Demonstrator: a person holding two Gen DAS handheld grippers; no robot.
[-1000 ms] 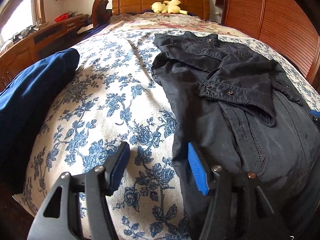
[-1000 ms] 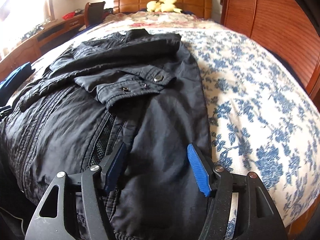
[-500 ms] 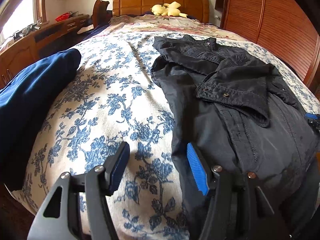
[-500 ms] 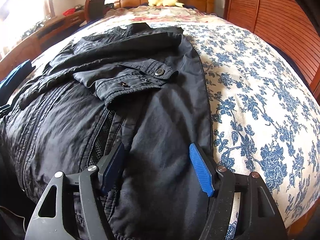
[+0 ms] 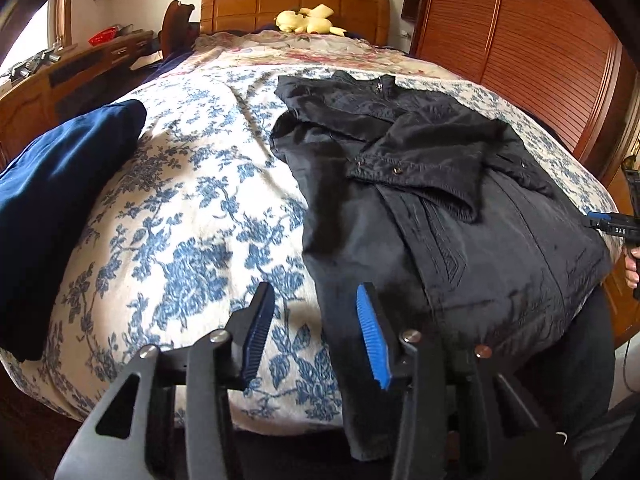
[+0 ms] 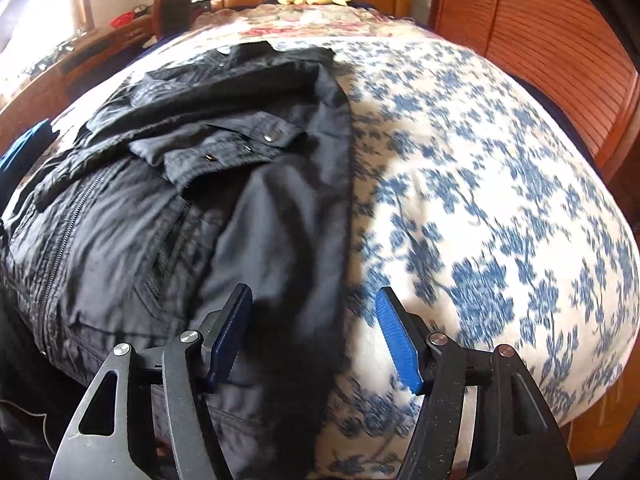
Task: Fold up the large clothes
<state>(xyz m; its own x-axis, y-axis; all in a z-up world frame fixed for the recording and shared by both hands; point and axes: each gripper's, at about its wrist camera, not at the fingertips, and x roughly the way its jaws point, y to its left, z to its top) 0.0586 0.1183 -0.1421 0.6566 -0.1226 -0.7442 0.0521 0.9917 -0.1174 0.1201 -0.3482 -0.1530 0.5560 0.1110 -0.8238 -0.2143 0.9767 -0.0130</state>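
Note:
A black jacket (image 5: pixel 440 208) lies on the blue-flowered bedspread (image 5: pixel 192 208), sleeves folded over its front, hem hanging over the near bed edge. My left gripper (image 5: pixel 316 332) is open and empty, above the jacket's left bottom edge. My right gripper (image 6: pixel 314 332) is open and empty, straddling the jacket's (image 6: pixel 200 184) right bottom edge. The right gripper also shows at the right rim of the left wrist view (image 5: pixel 612 226).
A folded dark blue garment (image 5: pixel 60 200) lies on the bed's left side. A yellow plush toy (image 5: pixel 308 20) rests by the wooden headboard (image 5: pixel 296 4). A wooden dresser (image 5: pixel 60 80) stands left, a slatted wardrobe (image 5: pixel 520 40) right.
Both grippers have pulled back toward the near bed edge and lifted slightly. The right gripper shifted right, now straddling the jacket's right edge. Both stay open.

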